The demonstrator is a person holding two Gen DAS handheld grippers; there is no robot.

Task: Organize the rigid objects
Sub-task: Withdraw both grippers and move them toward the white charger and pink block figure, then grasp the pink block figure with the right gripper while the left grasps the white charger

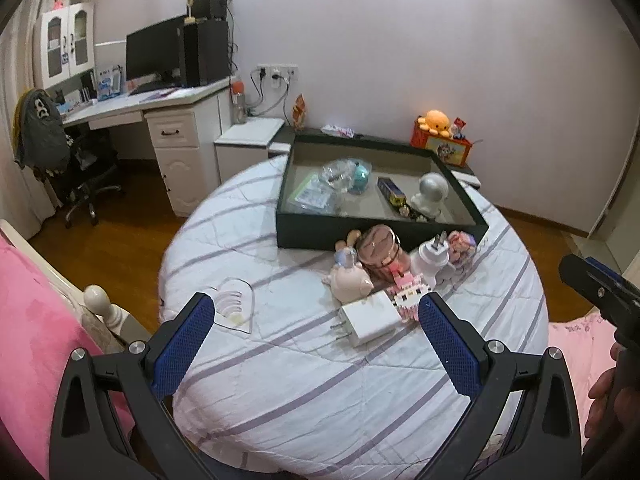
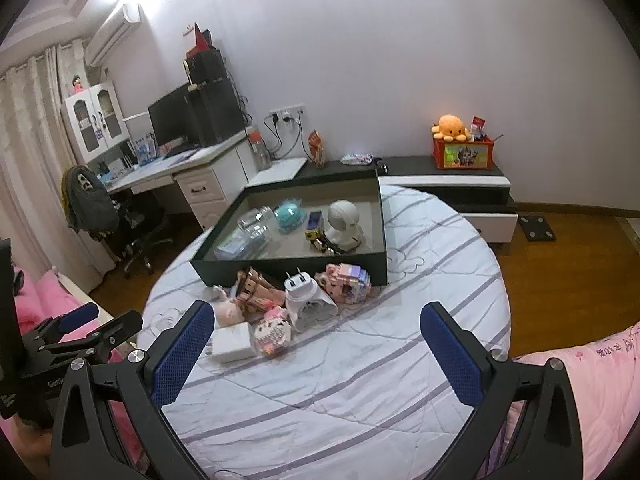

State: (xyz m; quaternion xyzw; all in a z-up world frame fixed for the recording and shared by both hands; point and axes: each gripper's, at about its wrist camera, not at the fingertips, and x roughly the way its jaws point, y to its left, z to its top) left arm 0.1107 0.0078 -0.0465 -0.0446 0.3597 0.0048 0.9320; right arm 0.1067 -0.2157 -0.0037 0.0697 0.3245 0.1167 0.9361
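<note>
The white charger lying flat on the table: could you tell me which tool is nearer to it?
Left. The charger lies just ahead, between the left tool's fingertips; the right tool sits to its right.

- The pink jar [image 1: 378, 254] is partly covered by the rabbit figure [image 1: 347, 276] and the block toy [image 1: 408, 294] in the left wrist view.
- The near corner of the white charger [image 2: 234, 342] is hidden behind a blue finger pad [image 2: 182, 354] in the right wrist view.
- The small things beside the white round figure [image 1: 430, 196] in the tray [image 1: 308, 236] are too small to be told.
- The clear packets at the tray's left end are blurred.
- The right gripper [image 1: 600, 292] is cut off by the left wrist view's edge; how its jaws stand there cannot be told.
</note>
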